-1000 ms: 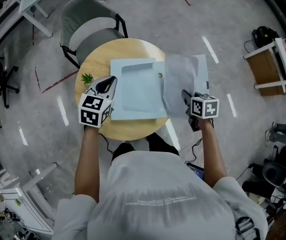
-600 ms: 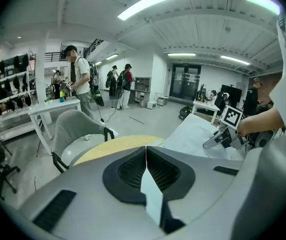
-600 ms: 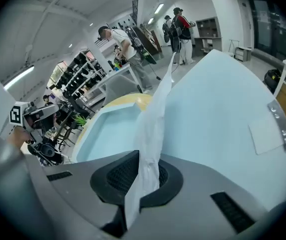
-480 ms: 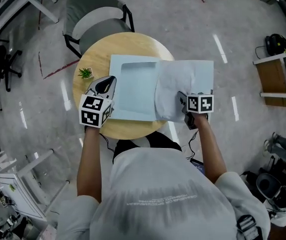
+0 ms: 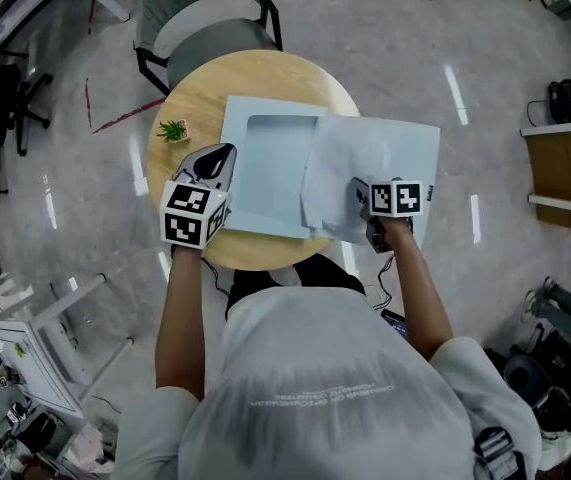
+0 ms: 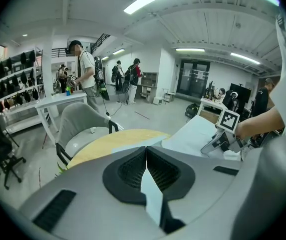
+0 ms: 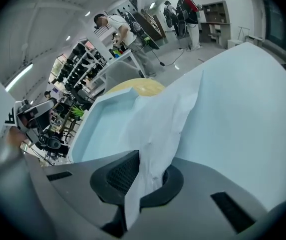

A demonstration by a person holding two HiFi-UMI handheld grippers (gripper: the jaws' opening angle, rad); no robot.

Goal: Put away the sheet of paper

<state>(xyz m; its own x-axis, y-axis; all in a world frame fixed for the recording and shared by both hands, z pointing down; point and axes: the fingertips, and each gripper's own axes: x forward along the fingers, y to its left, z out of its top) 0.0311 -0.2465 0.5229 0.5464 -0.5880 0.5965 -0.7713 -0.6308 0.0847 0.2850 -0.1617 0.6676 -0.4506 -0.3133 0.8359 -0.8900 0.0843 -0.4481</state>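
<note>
Two handheld grippers work over a round wooden table [image 5: 197, 98], on which a pale blue folder [image 5: 265, 183] lies open, its flap spreading past the table's right edge. The right gripper [image 5: 358, 192] has its jaws clamped on a white sheet of paper [image 5: 333, 173], pinching it by its near edge. The sheet is crumpled and lies across the middle of the folder, where the pocket side meets the flap. The left gripper [image 5: 217, 158] sits at the folder's left edge, and its own view shows its jaws pressed together on a thin strip of that pale blue material. A small green plant [image 5: 173, 130] stands on the table just beyond the left gripper, near the folder but not touching it. A grey chair [image 5: 200, 28] stands at the table's far side. Several people [image 6: 85, 69] stand in the room behind, by white benches and racks.
</note>
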